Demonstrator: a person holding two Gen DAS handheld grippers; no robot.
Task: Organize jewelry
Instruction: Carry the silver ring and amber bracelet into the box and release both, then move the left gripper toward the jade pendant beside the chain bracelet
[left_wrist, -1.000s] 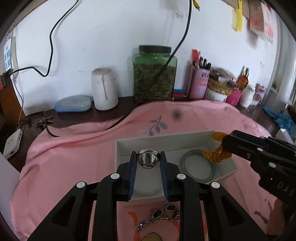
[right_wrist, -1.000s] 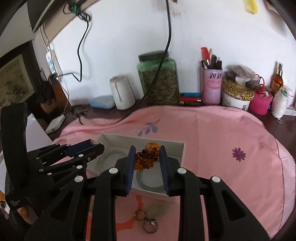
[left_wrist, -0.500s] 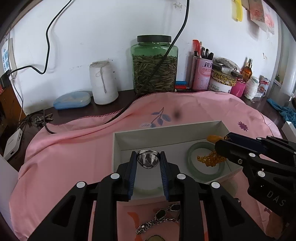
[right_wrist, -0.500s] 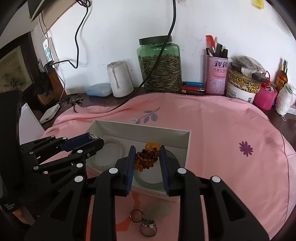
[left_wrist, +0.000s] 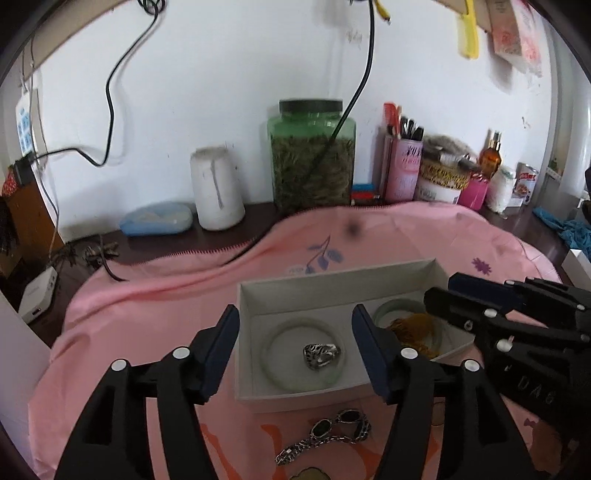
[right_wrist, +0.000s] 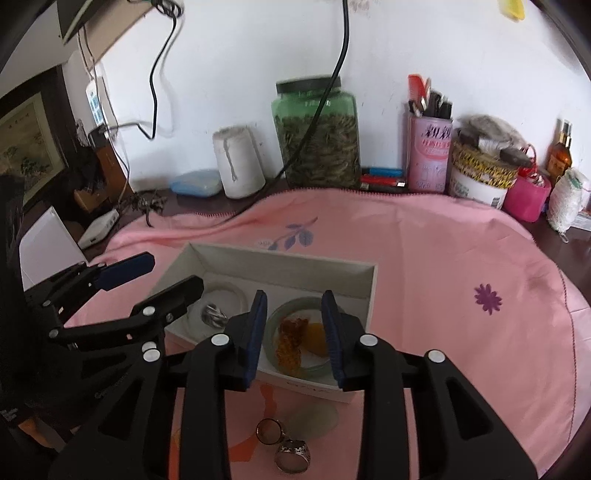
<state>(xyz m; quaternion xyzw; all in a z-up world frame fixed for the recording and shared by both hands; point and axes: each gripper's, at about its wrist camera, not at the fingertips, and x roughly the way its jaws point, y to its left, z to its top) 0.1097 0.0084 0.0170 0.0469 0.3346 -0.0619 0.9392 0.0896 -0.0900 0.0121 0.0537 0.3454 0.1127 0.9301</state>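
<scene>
A white box (left_wrist: 332, 278) sits on the pink cloth. My left gripper (left_wrist: 295, 334) hovers over its left half and its jaws are opening, with nothing between the pads. Below it a silver ring (left_wrist: 320, 355) lies inside a pale bangle (left_wrist: 280, 376). My right gripper (right_wrist: 294, 325) is over the box's right half. Its jaws are opening too, and the amber bead bracelet (right_wrist: 291, 341) lies free beneath them inside a green bangle (right_wrist: 299, 304), beside an orange piece (right_wrist: 316, 338). The right wrist view also shows the left gripper (right_wrist: 170, 277) and the ring (right_wrist: 214, 315).
In front of the box, a silver bracelet with dark stones (left_wrist: 325, 439) lies on the cloth, along with two rings (right_wrist: 284, 439) and a pale green disc (right_wrist: 314, 415). A green jar (left_wrist: 312, 158), a white cup (left_wrist: 218, 192), a pink pen holder (right_wrist: 430, 151) and a black cable (left_wrist: 243, 251) stand behind.
The left jaws have spread wide and the silver ring has dropped into the pale bangle. The right jaws have parted a little and the amber beads now rest in the green bangle.
</scene>
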